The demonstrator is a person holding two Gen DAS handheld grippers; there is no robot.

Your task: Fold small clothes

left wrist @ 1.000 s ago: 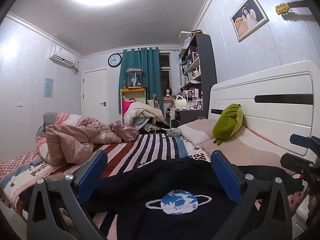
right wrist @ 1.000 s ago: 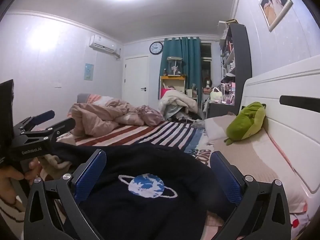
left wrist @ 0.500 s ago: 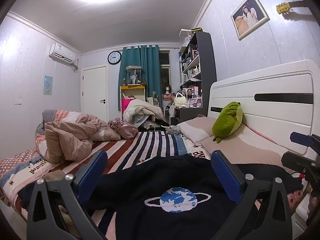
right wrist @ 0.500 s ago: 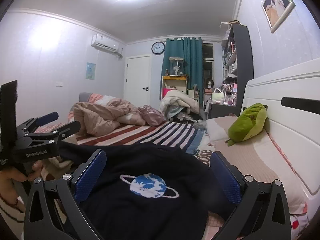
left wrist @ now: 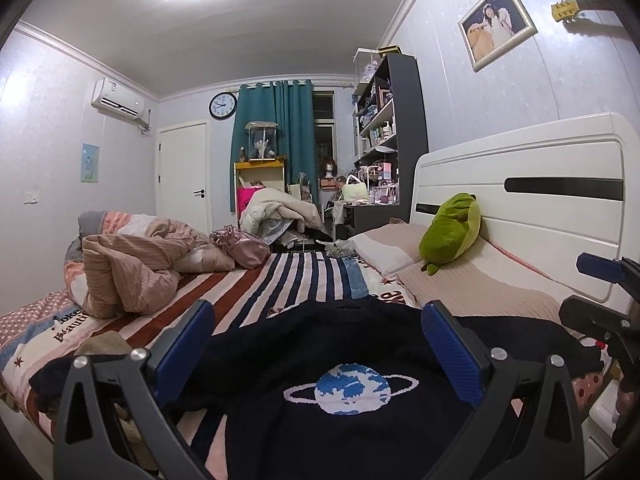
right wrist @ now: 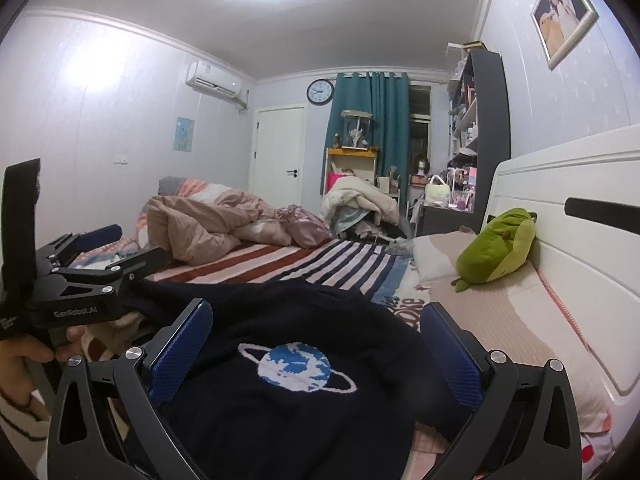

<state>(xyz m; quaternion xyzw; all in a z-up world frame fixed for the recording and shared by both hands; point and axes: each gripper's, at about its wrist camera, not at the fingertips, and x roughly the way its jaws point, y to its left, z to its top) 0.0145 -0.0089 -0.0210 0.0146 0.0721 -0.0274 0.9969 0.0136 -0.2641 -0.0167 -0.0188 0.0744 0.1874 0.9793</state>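
Navy sweater (left wrist: pixel 320 392), blue ringed-planet motif on the chest: lying spread flat on the bed (left wrist: pixel 280 280), directly beneath and ahead of both hand-held grippers.

Left hand-held gripper (left wrist: pixel 318 332): released, blue-padded fingers (left wrist: pixel 184 344) standing wide apart, hovering above the sweater and gripping nothing.

Right hand-held gripper (right wrist: pixel 316 330): likewise released, fingers spread wide over the planet motif (right wrist: pixel 296 368), nothing between them.

Person's hand (right wrist: pixel 24 360): showing left of the right hand-held gripper, wrapping the handle of the left unit.

Green plush toy (left wrist: pixel 452 232): leaning on the white headboard (left wrist: pixel 520 184), ahead and to the right of the left hand-held gripper.

Crumpled pink quilt (left wrist: pixel 132 268): sitting ahead-left of it.

Dark shelf unit (left wrist: pixel 384 120): standing far ahead, holding bottles and small items too small to identify.
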